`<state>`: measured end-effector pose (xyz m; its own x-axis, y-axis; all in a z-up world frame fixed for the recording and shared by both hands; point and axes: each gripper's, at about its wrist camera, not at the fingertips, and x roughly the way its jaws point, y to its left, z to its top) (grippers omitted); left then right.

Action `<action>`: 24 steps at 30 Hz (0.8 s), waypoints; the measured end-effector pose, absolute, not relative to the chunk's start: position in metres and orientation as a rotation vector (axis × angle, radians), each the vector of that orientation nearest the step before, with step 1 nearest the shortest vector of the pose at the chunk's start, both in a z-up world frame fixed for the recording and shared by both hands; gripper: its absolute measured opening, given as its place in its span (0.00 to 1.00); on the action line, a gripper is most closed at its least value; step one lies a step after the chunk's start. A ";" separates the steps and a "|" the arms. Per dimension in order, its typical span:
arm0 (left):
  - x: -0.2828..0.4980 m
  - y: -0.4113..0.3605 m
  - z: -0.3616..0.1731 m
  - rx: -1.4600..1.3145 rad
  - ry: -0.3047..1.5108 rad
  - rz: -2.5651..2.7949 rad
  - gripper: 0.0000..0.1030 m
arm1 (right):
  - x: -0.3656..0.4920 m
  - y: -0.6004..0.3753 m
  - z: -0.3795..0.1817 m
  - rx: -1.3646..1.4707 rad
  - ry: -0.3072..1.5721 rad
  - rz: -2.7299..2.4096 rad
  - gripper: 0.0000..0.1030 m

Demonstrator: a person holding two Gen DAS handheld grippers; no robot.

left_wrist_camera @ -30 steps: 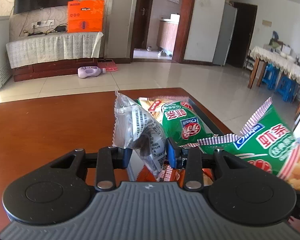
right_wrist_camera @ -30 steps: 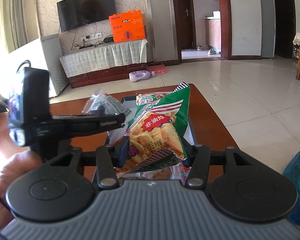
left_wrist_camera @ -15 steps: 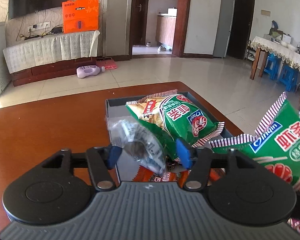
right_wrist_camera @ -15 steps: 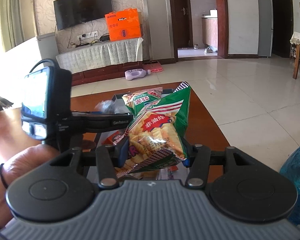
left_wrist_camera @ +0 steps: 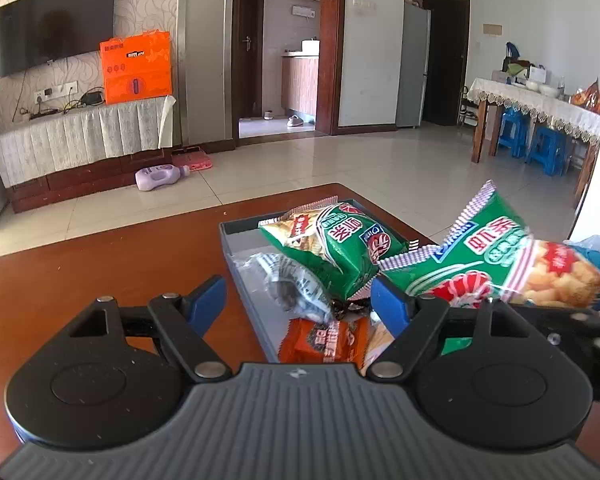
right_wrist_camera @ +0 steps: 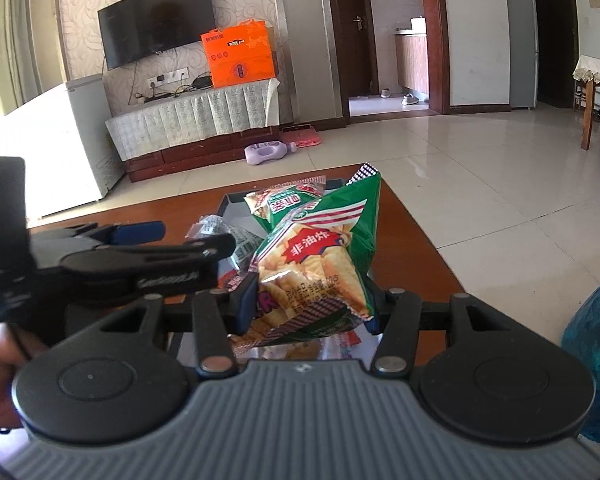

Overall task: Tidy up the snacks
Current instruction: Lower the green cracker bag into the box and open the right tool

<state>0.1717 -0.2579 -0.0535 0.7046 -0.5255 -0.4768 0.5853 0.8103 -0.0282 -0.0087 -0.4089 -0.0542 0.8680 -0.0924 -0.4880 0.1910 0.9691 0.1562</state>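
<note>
A dark tray (left_wrist_camera: 236, 264) on the brown table holds a silver snack packet (left_wrist_camera: 288, 280), a green chip bag (left_wrist_camera: 336, 244) and an orange packet (left_wrist_camera: 324, 338). My left gripper (left_wrist_camera: 298, 300) is open and empty, with the silver packet lying in the tray between and beyond its fingers. My right gripper (right_wrist_camera: 306, 304) is shut on a second green chip bag (right_wrist_camera: 320, 256) and holds it above the tray; this bag shows at the right of the left wrist view (left_wrist_camera: 488, 264). The left gripper's body shows at the left in the right wrist view (right_wrist_camera: 112, 256).
The tray (right_wrist_camera: 230, 208) sits near the table's far right corner, with tiled floor beyond the edge. A blue bag (right_wrist_camera: 596, 348) is on the floor at the right. A purple bottle (left_wrist_camera: 160, 176) lies on the floor by the TV cabinet (left_wrist_camera: 80, 148).
My left gripper opened and let the silver packet drop into the tray, then pulled back and up. My right gripper still holds its green bag over the tray.
</note>
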 end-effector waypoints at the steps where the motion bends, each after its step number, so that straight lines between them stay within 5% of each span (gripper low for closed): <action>1: 0.171 -0.253 -0.052 0.126 0.489 -0.616 0.80 | -0.008 -0.410 -0.056 0.213 0.498 -0.139 0.52; 12: 0.156 -0.216 -0.038 0.121 0.465 -0.588 0.80 | 0.021 -0.399 -0.071 0.198 0.476 -0.073 0.53; 16: 0.158 -0.209 -0.038 0.113 0.474 -0.573 0.80 | 0.017 -0.395 -0.070 0.154 0.489 -0.102 0.70; 24: 0.152 -0.204 -0.031 0.104 0.467 -0.567 0.80 | -0.032 -0.402 -0.044 0.146 0.360 -0.194 0.69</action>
<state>0.1517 -0.2044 -0.0313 0.7419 -0.4934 -0.4540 0.5400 0.8411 -0.0316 -0.0323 -0.4017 -0.0440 0.9177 -0.1624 -0.3626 0.2140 0.9710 0.1067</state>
